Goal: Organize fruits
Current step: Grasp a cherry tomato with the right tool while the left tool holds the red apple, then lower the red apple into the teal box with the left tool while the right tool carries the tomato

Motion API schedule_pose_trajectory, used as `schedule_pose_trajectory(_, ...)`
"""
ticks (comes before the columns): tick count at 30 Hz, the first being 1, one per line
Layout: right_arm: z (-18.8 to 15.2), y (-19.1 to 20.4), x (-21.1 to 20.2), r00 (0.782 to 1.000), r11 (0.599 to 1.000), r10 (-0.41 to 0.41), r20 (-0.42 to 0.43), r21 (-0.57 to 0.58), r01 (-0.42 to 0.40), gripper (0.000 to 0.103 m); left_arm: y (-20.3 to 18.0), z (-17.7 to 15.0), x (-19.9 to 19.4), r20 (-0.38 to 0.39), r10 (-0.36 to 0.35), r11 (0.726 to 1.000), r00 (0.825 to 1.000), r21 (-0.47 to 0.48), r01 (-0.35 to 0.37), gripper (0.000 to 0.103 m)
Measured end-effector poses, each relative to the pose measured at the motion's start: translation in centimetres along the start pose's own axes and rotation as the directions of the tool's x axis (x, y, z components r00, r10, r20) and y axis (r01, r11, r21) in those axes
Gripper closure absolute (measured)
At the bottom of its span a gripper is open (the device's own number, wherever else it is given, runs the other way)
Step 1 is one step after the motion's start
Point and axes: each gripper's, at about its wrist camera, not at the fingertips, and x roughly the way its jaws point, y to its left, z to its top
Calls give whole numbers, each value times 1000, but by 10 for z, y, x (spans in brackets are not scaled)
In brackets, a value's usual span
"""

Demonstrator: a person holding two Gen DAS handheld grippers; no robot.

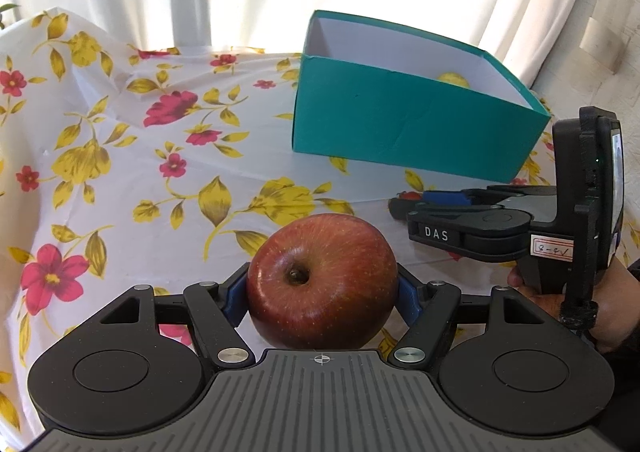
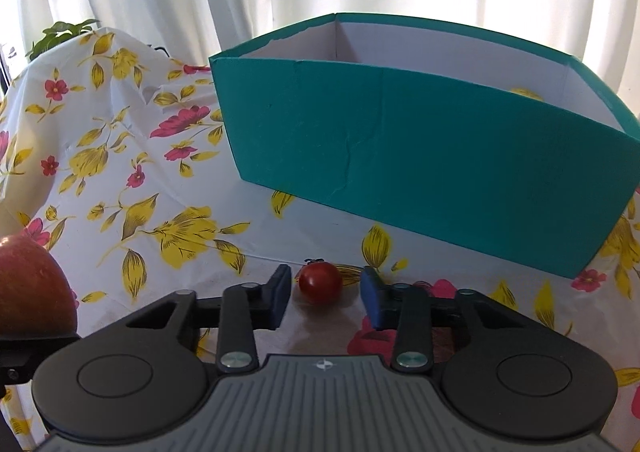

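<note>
Fruits: one apple [image 1: 322, 280] pinched in left tongs [image 1: 322, 294]; one cherry tomato [image 2: 321, 283] between spread right tongs [image 2: 325, 294].

Left tool [image 1: 322, 298] clamps its blue pads on a fruit; right tool [image 2: 326, 302] stands with pads apart, angled downward.

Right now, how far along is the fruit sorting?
Done: one yellow fruit already lies in the teal box. In hand: the left gripper is shut on the red apple. The right gripper brackets a small red tomato on the floral cloth, with gaps showing at both pads, so no grip yet. Left: box the apple and the tomato.
</note>
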Motion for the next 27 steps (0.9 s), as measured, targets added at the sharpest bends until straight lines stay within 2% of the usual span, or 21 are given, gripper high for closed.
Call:
schedule_pose_trajectory(7, 0, 1, 2, 1000, 1000, -11, 5, -28, 11, 80, -1, 1, 2, -6, 2, 1000, 1000, 1, -2, 28)
schedule_pose_trajectory(16, 2, -11, -21, 999, 1000, -20, 39, 6, 19, 81, -6, 14, 4, 1, 12, 1000, 1000, 14, -12, 28)
schedule_pose_trajectory(22, 8, -35, -55, 993, 995, -79, 91, 61, 74, 81, -23, 54, -1, 79, 20, 998, 997, 60, -25, 28)
schedule_pose_trajectory(27, 7, -57, -85, 982, 984, -144, 125, 119, 129, 81, -48, 96, 1, 157, 64, 989, 986, 121, -83, 28)
